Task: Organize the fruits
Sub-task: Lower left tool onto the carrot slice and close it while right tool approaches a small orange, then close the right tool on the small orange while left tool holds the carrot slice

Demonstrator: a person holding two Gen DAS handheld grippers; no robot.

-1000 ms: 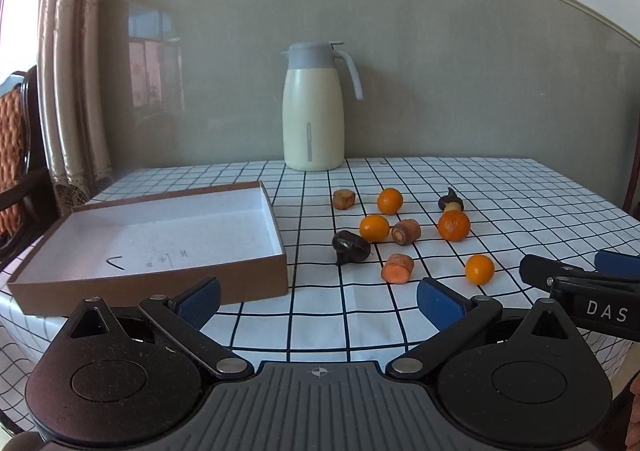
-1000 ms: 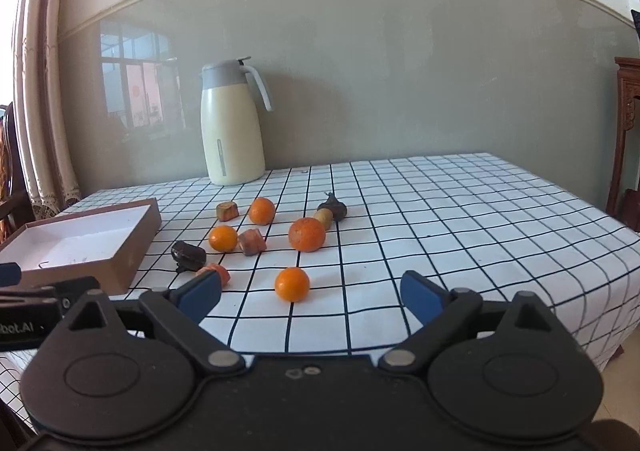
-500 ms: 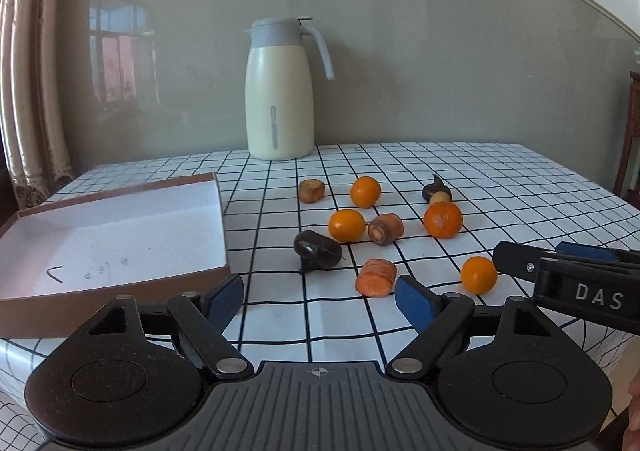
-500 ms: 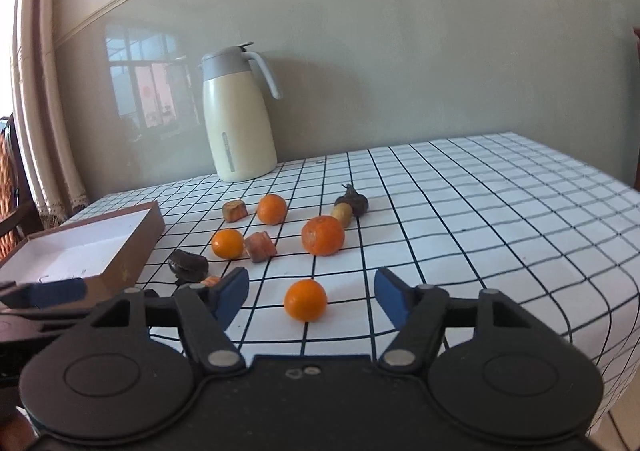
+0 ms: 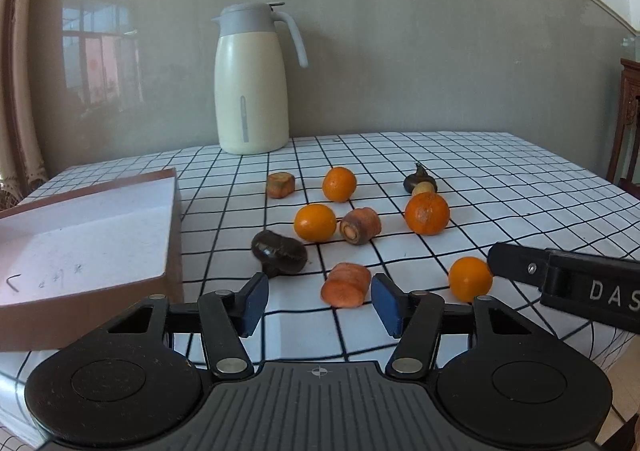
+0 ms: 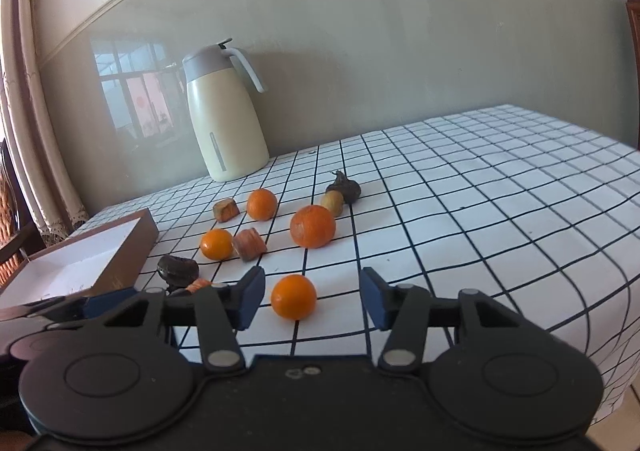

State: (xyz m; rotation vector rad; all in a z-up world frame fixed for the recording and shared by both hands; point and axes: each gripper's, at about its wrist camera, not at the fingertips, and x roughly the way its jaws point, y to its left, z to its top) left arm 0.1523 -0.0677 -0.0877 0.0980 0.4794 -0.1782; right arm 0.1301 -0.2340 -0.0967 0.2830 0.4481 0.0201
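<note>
Left of the left gripper (image 5: 319, 305) sits a brown cardboard box (image 5: 120, 235) with a white floor, holding no fruit; only faint pen marks show inside. Just ahead of this gripper's blue pads, a carrot chunk (image 5: 346, 284) lies on the checked tablecloth (image 5: 500, 187), between them but untouched; the jaws have just been closing and remain apart, unclenched. The right gripper (image 6: 312, 299) tilts gently downward, its jaws likewise just closing, spread around a small orange (image 6: 294, 296) without pressing it. Farther beyond lie a dark fruit (image 5: 279, 253), more oranges and carrot pieces, then a cream thermos jug (image 5: 252, 83) by the wall.
</note>
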